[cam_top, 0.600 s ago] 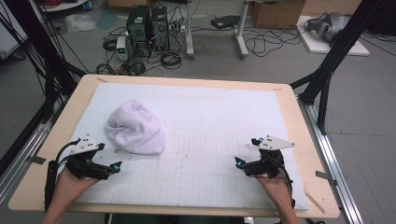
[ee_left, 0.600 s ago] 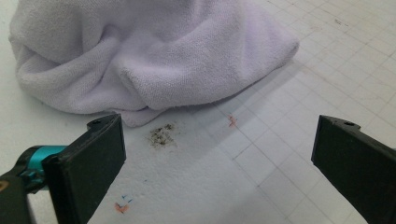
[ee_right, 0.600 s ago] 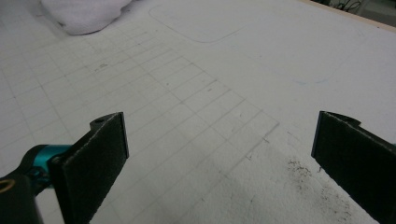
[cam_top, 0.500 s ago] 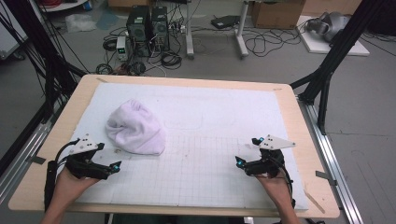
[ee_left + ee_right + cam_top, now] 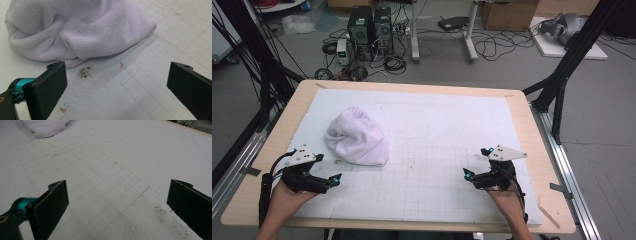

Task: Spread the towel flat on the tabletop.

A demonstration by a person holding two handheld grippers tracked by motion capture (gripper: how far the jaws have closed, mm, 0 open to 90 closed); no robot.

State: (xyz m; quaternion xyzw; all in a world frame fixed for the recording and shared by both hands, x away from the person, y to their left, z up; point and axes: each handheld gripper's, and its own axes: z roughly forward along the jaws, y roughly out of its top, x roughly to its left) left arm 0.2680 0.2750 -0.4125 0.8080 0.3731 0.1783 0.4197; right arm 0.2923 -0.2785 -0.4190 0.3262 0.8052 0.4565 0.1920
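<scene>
High view: crumpled pale lilac towel (image 5: 357, 137) bunched in a rounded heap at left of centre, on the white gridded mat (image 5: 432, 175) covering the wooden table (image 5: 532, 125). Left gripper (image 5: 332, 181) at lower left, held in a hand entering from the bottom edge, tips aimed right and slightly up the frame, just below and left of the towel, near but apart from it. Right gripper (image 5: 468, 175) at lower right, in the other hand, tips aimed left, well apart from the towel. Grey three-cornered plate on top of each. Faint pen outline with rounded corners drawn on the mat right of the towel. Computer towers (image 5: 371, 25) and tangled cables on the floor beyond the table's far edge, in the upper part of the frame.

Left gripper view: 2 black jaws spread wide at lower left and lower right, nothing between them but bare mat. Towel (image 5: 75, 30) across the upper half, its folded edge lying just beyond the left jaw's tip, not touching. Small dark smudge (image 5: 85, 72) on the mat just under the towel's edge, small orange marks near it.

Right gripper view: 2 black jaws spread wide, bare gridded mat between them. Corner of the towel (image 5: 45, 127) at upper left, far off. Scatter of dark specks (image 5: 165, 215) on the mat at lower right, near the right jaw. Rounded pen outline at upper centre.
</scene>
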